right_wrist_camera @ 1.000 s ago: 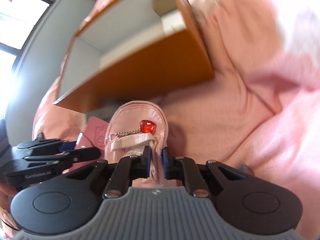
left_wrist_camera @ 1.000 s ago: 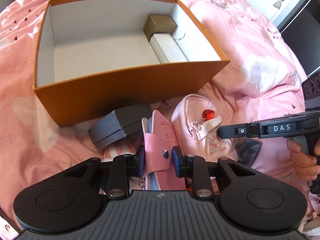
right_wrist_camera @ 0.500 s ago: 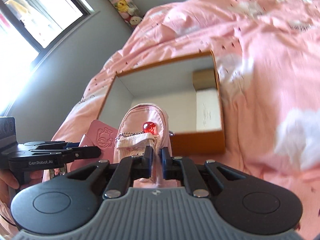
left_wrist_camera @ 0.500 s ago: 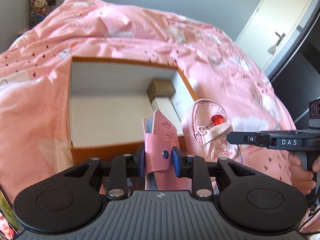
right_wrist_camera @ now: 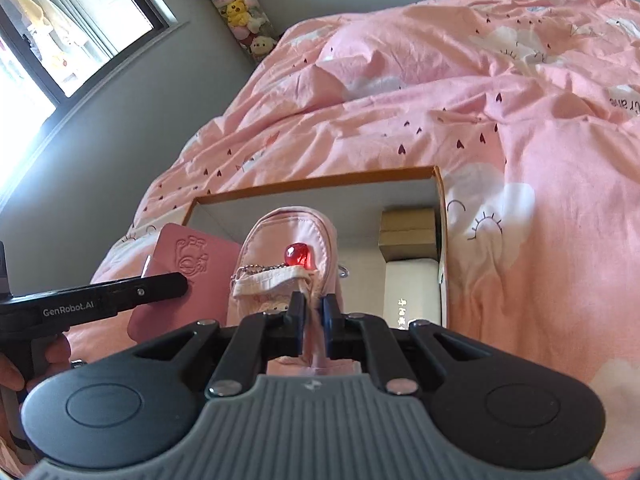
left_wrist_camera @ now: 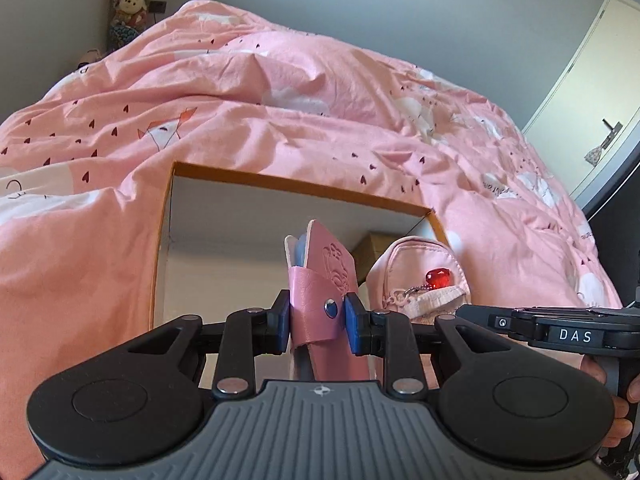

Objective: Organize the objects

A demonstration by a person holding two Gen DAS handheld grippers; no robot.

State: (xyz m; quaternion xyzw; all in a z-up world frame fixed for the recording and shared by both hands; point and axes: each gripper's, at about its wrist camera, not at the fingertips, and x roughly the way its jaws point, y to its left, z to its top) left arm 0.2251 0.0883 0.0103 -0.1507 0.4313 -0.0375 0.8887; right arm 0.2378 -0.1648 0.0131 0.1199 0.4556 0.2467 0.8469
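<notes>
Left claw [left_wrist_camera: 317, 318] grips pink wallet [left_wrist_camera: 320, 280], right claw [right_wrist_camera: 313, 322] pink pouch [right_wrist_camera: 286, 248], seemingly over box [right_wrist_camera: 312, 182].

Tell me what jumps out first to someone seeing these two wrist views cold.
Two pink things held up side by side over the open orange box on the pink bedspread: the left gripper clamps a pink snap-strap wallet, the right gripper pinches a small pink pouch with a red bead charm. Inside the box, against its right wall, sit a tan carton and a white box.
</notes>
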